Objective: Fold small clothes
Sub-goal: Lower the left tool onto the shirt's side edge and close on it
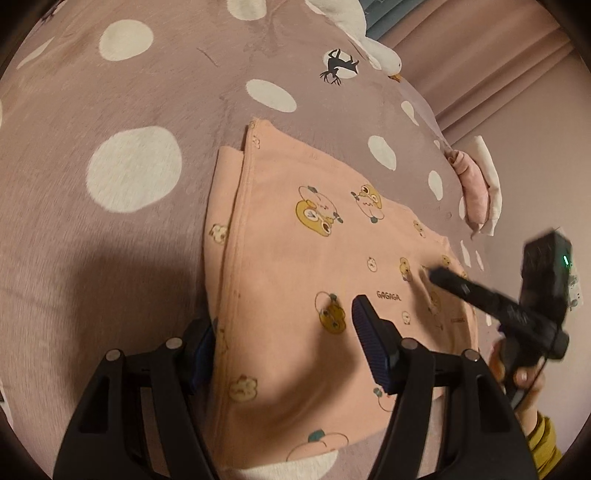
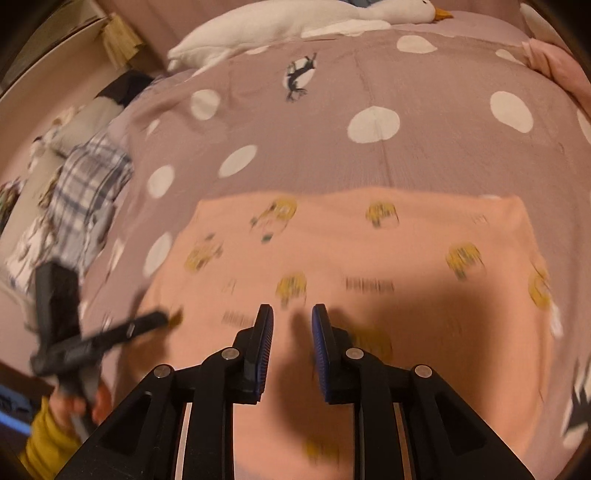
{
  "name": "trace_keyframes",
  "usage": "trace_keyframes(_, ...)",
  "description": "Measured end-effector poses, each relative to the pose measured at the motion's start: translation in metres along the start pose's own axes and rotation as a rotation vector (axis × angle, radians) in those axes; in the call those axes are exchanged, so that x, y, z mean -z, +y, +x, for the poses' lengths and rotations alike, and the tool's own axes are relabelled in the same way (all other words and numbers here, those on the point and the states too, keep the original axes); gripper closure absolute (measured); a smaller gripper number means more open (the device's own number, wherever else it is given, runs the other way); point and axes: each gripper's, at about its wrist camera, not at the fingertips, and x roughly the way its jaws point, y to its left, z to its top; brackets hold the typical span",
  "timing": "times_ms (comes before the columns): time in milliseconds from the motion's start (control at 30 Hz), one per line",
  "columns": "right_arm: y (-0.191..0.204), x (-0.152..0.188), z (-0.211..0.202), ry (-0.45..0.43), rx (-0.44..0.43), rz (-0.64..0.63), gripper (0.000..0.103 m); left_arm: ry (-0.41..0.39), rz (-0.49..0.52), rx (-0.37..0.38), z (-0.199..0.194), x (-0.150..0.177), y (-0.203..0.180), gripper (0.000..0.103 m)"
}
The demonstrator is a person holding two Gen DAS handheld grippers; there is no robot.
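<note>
Fingers (image 1: 364, 347) of our left gripper (image 1: 280, 354) stand wide apart, straddling the near left edge of the peach garment (image 1: 314, 266), gripping nothing. On the right gripper (image 2: 291, 347) a narrow gap shows between the pads, with only shadow and cloth below, so it too holds nothing.

The garment lies flat on the bed's spotted blanket (image 1: 74, 240), partly folded, with a doubled layer along its 9 o'clock side. We judge the next fold wants both grippers to pinch the near hem at matching corners, lift together and carry it toward 12 o'clock, keeping the edge taut so the folded strip does not slide open.

Our left view shows that doubled strip clearly, plus small folded clothes (image 1: 476, 184) near the bed edge at 2 o'clock. Our right view, blurred, hides the strip but shows a plaid cloth (image 2: 85, 192) at 9 o'clock and a plush goose (image 2: 295, 18) across the far end.
</note>
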Motion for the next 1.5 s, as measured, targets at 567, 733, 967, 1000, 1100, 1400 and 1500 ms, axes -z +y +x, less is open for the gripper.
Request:
trace_keyframes(567, 0.001, -0.007, 0.012, 0.023, 0.009, 0.009, 0.079, 0.001, 0.04, -0.006, 0.006, -0.004, -0.002, 0.039)
trace_keyframes(733, 0.022, 0.018, -0.004, 0.033, 0.014, -0.104, 0.079, 0.001, 0.034, -0.006, 0.006, -0.005, -0.001, 0.039)
trace_keyframes(967, 0.026, 0.028, 0.013, 0.091, 0.06, -0.13, 0.077, 0.006, 0.027, -0.009, 0.007, -0.006, -0.001, 0.039)
trace_keyframes(1000, 0.027, 0.028, 0.011, 0.095, 0.054, -0.128, 0.075, 0.008, 0.025, -0.01, 0.007, -0.006, -0.001, 0.04)
trace_keyframes(1100, 0.031, 0.031, 0.007, 0.104, 0.056, -0.132, 0.075, 0.01, 0.026, -0.017, 0.007, -0.006, -0.001, 0.041)
trace_keyframes(1400, 0.051, 0.063, -0.003, 0.107, 0.053, -0.19, 0.075, 0.015, 0.022, -0.024, 0.007, -0.006, 0.0, 0.042)
trace_keyframes(1500, 0.053, 0.071, 0.007, 0.119, 0.067, -0.212, 0.071, 0.01, 0.009, -0.048, 0.006, -0.006, -0.001, 0.049)
